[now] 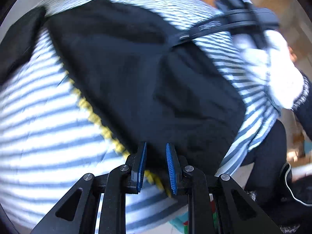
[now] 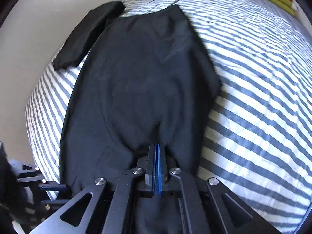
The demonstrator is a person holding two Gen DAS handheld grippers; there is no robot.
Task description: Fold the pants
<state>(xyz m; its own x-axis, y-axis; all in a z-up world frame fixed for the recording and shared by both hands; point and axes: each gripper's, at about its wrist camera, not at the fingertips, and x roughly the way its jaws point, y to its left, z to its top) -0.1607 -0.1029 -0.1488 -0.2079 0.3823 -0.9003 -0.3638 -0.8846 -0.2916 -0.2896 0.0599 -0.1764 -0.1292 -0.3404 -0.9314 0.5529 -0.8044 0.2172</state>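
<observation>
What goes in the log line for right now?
left gripper: open, over pants | right gripper: shut on pants | bed cover: striped

I am looking at my left tool: black angular linkage arms with triangular cut-outs, round silver pivot screws, and two slim fingers wearing ribbed blue pads. My right tool is showing the same build, black arms, silver screws, blue pads edged in black. In the left wrist view I am seeing the right tool from outside as a blurred black frame, with a white sleeve ending in a grey speckled cuff behind it.
</observation>
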